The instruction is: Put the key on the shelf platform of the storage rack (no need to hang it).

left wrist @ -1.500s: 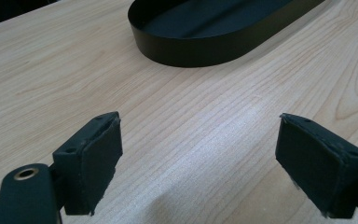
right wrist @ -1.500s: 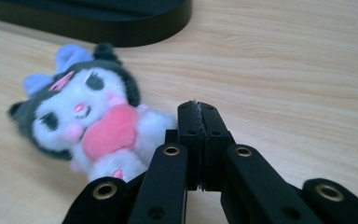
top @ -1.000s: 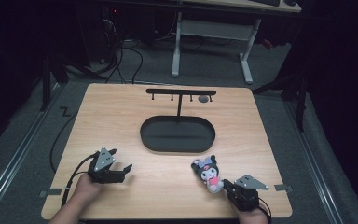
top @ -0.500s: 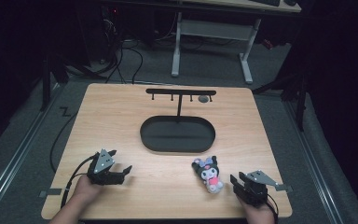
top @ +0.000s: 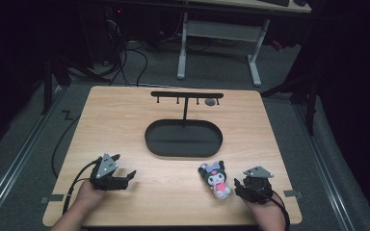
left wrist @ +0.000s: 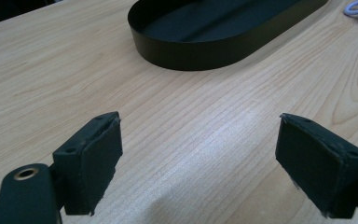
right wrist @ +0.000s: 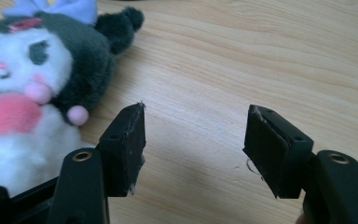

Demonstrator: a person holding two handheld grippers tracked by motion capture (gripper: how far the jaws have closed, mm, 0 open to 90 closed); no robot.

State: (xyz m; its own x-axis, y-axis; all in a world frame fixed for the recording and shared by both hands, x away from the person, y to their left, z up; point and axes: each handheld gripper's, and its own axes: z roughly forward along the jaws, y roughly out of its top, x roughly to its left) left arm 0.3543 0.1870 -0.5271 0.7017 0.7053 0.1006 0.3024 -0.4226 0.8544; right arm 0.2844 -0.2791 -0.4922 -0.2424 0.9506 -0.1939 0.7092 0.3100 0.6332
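On the table (top: 125, 125), the right claw (right wrist: 193, 140) has just been opening beside the plush toy (right wrist: 32, 84).

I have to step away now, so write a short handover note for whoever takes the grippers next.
Right gripper: jaws have just been opening, nothing between them; it sits beside the black-and-white plush toy with a pink heart, not touching.
Left gripper: open, empty, low over the wooden table.
The toy lies on the table in front of the black oval tray with its hook stand.
Done: toy released. What comes next is not evident.
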